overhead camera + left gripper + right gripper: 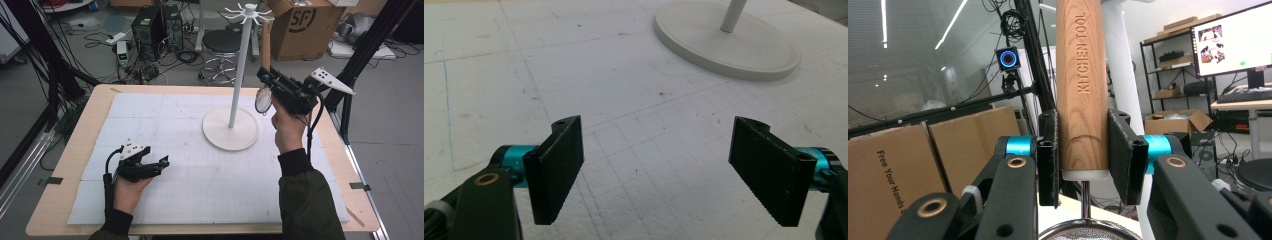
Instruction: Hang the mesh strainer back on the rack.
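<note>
Jaws of the right gripper (1083, 160) are pinching a wooden handle (1082, 85) near its lower end, just above the metal neck that leads down to a strainer's mesh bowl (263, 99). The handle is standing upright, stamped KITCHEN TOOL, and the bowl is hanging below the jaws. The gripper is being held up in the air to the right of the rack pole (241, 62), with the handle top reaching up near the white hooks (248, 13). The left gripper (152, 165) is resting low on the white mat (190, 185), jaws spread wide with nothing between them, well apart from the rack base (220, 137). Likely aim, as a judgement: hanging the strainer on a hook. Risks: the grip is sitting low on smooth wood, so the handle could be twisting or sliding in the pads; the handle top could be knocking a hook arm or the pole and tipping the light rack; whether the handle has a hanging loop cannot be told, and the left gripper is too far off to steady the base.
</note>
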`<control>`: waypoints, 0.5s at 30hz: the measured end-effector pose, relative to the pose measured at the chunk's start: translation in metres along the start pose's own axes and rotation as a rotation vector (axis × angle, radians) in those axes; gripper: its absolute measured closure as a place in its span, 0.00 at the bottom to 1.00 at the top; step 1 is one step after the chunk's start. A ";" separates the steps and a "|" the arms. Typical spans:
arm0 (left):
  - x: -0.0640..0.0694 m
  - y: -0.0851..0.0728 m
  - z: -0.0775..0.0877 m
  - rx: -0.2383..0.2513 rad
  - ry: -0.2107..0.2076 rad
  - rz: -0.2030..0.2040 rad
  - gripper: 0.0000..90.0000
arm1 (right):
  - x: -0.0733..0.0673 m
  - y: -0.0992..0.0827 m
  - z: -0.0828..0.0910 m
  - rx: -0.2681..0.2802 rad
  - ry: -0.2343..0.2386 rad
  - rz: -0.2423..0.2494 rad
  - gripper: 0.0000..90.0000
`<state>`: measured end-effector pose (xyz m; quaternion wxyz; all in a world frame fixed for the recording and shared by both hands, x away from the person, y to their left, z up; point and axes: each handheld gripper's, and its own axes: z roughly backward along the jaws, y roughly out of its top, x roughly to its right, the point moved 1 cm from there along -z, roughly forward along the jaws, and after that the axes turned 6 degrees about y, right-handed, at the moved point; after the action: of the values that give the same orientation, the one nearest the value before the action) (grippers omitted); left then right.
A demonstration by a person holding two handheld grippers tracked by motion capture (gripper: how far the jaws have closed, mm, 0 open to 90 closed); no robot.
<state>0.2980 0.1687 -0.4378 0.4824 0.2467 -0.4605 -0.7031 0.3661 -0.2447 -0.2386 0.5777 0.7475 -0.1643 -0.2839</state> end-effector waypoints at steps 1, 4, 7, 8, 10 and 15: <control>0.000 0.000 0.000 0.002 -0.003 0.001 0.25 | 0.000 0.001 -0.001 -0.012 -0.005 0.002 0.77; 0.000 0.000 0.000 0.002 -0.003 0.001 0.25 | 0.001 0.003 -0.005 -0.020 -0.023 0.007 0.77; 0.000 0.000 0.001 0.003 -0.004 0.003 0.26 | 0.002 0.002 -0.009 -0.033 -0.034 0.008 0.77; 0.000 0.000 0.001 0.005 -0.004 0.005 0.26 | 0.003 0.002 -0.010 -0.037 -0.042 0.007 0.77; 0.000 0.000 0.001 0.006 -0.004 0.005 0.26 | 0.004 0.003 -0.012 -0.031 -0.054 0.005 0.77; 0.000 0.000 0.001 0.006 -0.005 0.007 0.26 | 0.008 0.006 -0.019 -0.046 -0.065 0.007 0.77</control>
<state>0.2976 0.1689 -0.4372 0.4830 0.2446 -0.4647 -0.7007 0.3844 -0.2359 -0.2317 0.5900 0.7238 -0.1789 -0.3098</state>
